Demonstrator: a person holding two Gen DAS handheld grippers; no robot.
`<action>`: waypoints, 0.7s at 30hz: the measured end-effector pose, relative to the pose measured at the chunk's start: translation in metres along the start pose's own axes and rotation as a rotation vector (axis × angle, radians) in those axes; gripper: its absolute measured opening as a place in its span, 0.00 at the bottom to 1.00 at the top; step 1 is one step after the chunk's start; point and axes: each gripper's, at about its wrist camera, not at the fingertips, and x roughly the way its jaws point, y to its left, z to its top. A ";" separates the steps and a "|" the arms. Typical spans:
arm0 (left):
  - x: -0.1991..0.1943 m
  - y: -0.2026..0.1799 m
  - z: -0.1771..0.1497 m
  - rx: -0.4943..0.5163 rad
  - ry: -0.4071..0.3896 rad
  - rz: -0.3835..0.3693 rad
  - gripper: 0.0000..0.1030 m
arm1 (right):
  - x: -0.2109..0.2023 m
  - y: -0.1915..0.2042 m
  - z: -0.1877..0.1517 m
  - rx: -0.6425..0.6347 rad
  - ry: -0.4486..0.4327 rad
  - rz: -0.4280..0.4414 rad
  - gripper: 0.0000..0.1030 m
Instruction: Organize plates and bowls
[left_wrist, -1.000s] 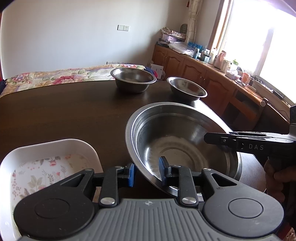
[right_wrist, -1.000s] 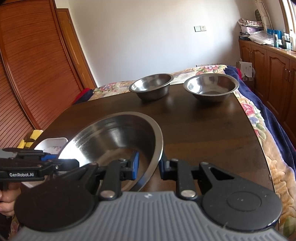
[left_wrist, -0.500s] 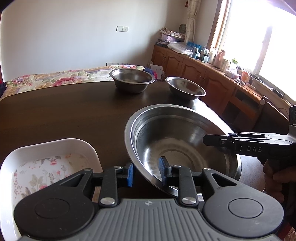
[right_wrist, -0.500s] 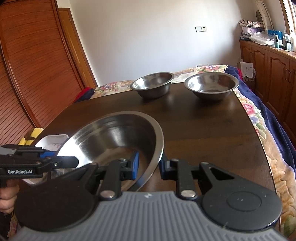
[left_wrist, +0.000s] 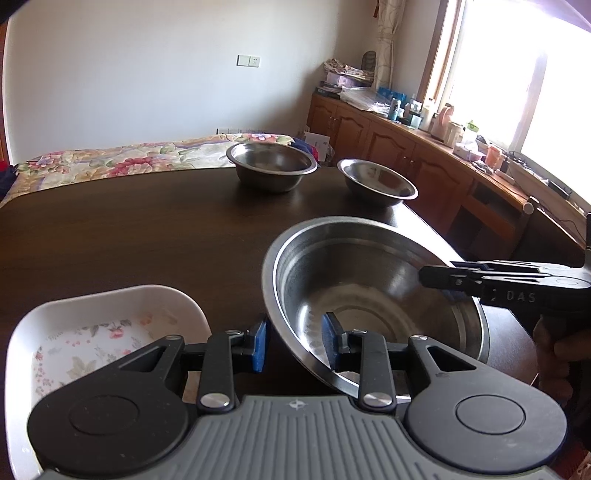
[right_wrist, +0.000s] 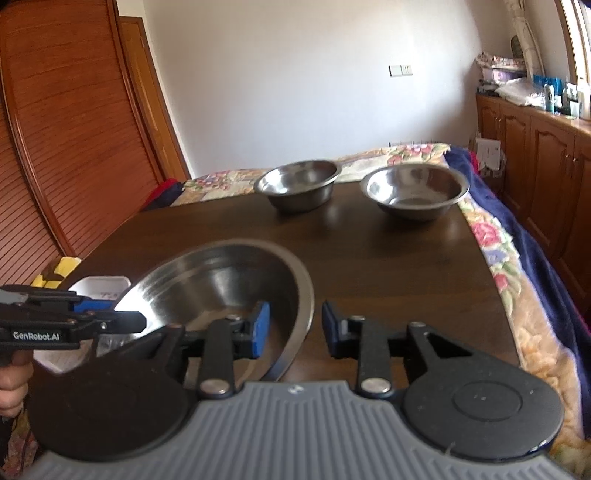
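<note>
Large steel bowl (left_wrist: 369, 295) on table (left_wrist: 129, 229), grippers at both rims.
L gripper (left_wrist: 295, 341) & R gripper (right_wrist: 295, 328): jaws apart, straddling rim, not clamped. White floral dish (left_wrist: 92, 332) beside L.

The left gripper (left_wrist: 293, 338) has its jaws parted, a gap showing between the blue pads (left_wrist: 258, 341). The right gripper (right_wrist: 293, 328) is parted just as wide. A hand (left_wrist: 561, 354) grasps the right gripper's handle, and fingers (right_wrist: 13, 384) wrap the left one's.
</note>
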 end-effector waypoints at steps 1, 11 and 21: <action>-0.001 0.001 0.001 -0.001 -0.003 0.002 0.33 | -0.001 -0.001 0.002 -0.001 -0.006 -0.003 0.32; -0.011 0.015 0.020 -0.009 -0.057 0.039 0.40 | -0.005 -0.013 0.028 -0.032 -0.059 -0.032 0.33; -0.013 0.025 0.050 0.004 -0.100 0.090 0.49 | 0.009 -0.017 0.058 -0.074 -0.094 -0.015 0.34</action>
